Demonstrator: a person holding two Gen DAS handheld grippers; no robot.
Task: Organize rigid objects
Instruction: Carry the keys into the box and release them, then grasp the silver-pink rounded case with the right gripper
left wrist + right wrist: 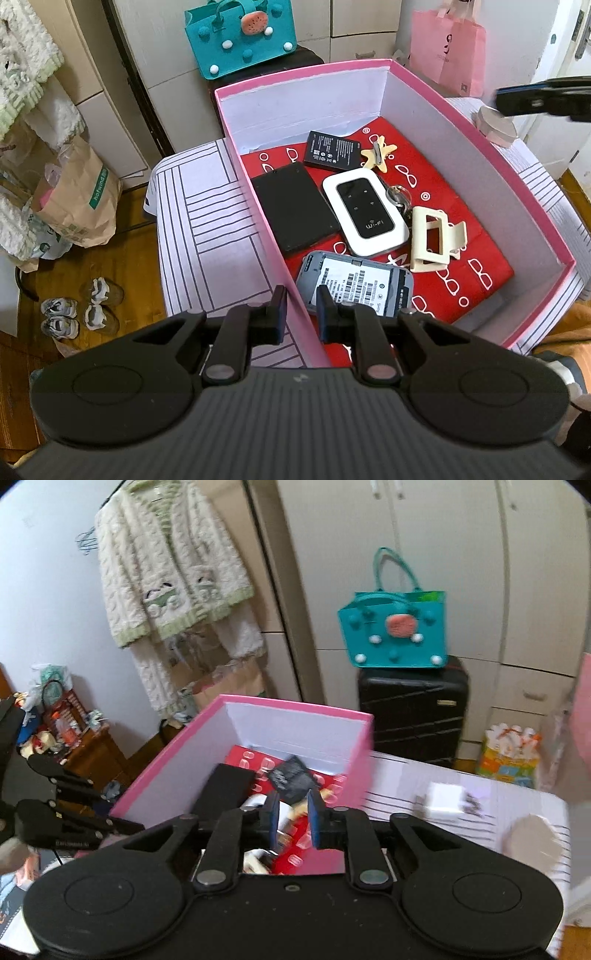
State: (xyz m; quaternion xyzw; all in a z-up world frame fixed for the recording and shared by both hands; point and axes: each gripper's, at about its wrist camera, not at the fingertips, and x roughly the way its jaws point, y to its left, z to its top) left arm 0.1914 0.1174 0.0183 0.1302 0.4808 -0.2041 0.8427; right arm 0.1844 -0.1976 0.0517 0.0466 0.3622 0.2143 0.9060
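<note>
A pink box (480, 147) with a red lining holds a white Wi-Fi router (365, 216), a black flat cover (293, 210), a black battery (332, 150), a grey router back (354, 284), a cream hair claw (432, 240) and a star clip (378, 152). My left gripper (301, 312) straddles the box's near left wall with a small gap, nothing between the fingers. My right gripper (291, 821) is open a little and empty above the box (177, 764); it also shows at the far right in the left wrist view (535, 99). A white charger (445, 799) and a round disc (532, 840) lie on the table.
The box stands on a striped tablecloth (207, 236). A teal felt bag (395, 631) sits on a black suitcase (413, 716) by the wardrobe. A pink bag (448, 48), paper bags (77, 199) and shoes (79, 310) are on the floor.
</note>
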